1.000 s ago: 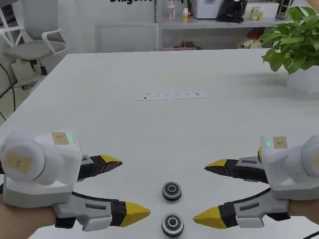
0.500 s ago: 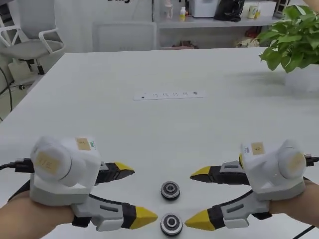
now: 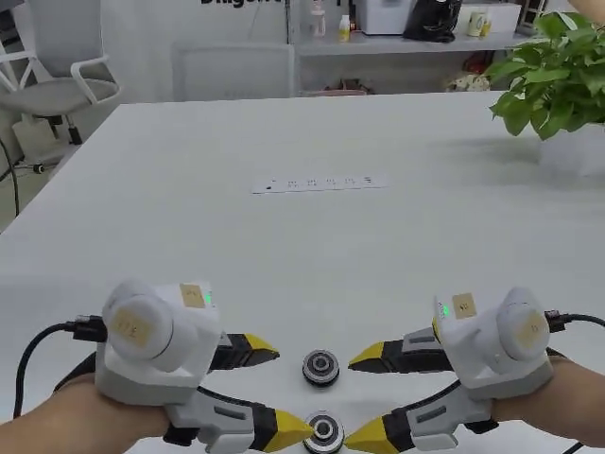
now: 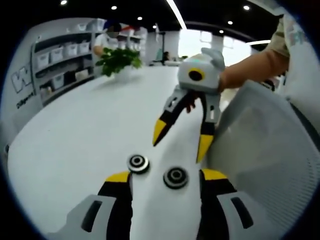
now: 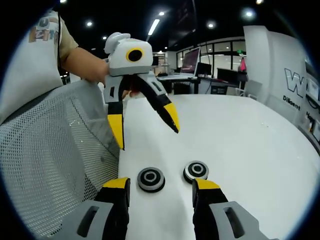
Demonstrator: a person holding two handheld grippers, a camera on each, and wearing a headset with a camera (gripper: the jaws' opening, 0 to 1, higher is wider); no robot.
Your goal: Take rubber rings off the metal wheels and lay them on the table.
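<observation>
Two small metal wheels, each with a black rubber ring round its rim, lie flat on the white table (image 3: pixel 284 246) right in front of me: the near wheel (image 3: pixel 324 430) close to the table's front edge, the far wheel (image 3: pixel 320 367) just beyond it and apart from it. Both rings look seated on their wheels, so I judge no ring is off yet and I am only on the approach.

The left gripper (image 3: pixel 288 390) and the right gripper (image 3: pixel 350 398) face each other across the pair, each with its yellow-tipped jaws spread wide and pinching nothing. The lower tips flank the near wheel closely; I cannot tell whether they touch it.

Next I would need one gripper to pin a wheel down while the other nips the rubber at the rim and peels it off.

The head view cuts the near wheel at the frame's bottom. The gripper views show it whole, with its shiny hub, and a grey mesh chair back beside the table's edge.
</observation>
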